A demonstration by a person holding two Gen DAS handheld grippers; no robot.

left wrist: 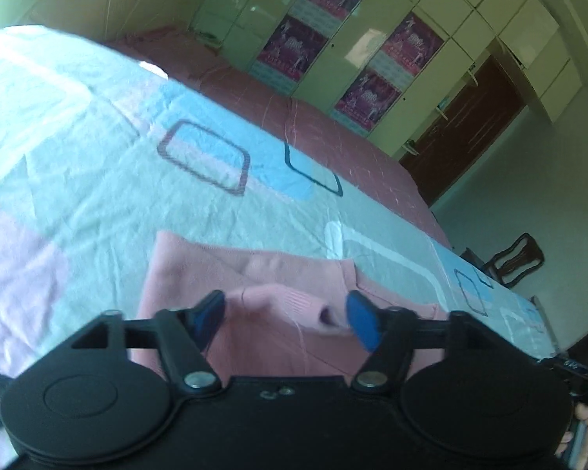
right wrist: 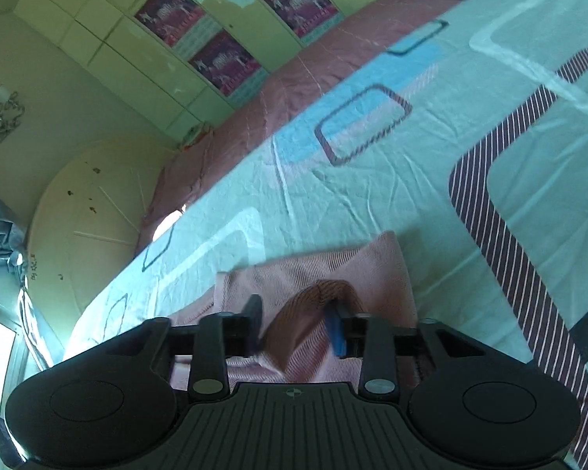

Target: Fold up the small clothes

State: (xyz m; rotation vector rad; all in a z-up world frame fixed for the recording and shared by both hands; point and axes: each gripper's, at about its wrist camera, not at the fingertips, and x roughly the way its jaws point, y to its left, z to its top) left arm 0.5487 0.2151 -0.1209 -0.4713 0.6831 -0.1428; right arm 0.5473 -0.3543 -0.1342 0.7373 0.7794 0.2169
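Left tool (left wrist: 284,319), jaws spread and empty, over a ribbed cuff of the pink knitted garment (left wrist: 254,270) lying on the patterned pastel bedsheet (left wrist: 98,180); right tool (right wrist: 296,323), part-open around a raised fold, grip uncertain; advice: release fully, withdraw level, avoid dragging folds.

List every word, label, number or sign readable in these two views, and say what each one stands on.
No text can be read in either view.
Posters on the wardrobe doors: printed lines are there, too blurred to read.
Small signs on the brown door: too small to read.
Marks low on the curved headboard: too small to tell.
Pink garment and patterned bedsheet: no lettering visible.
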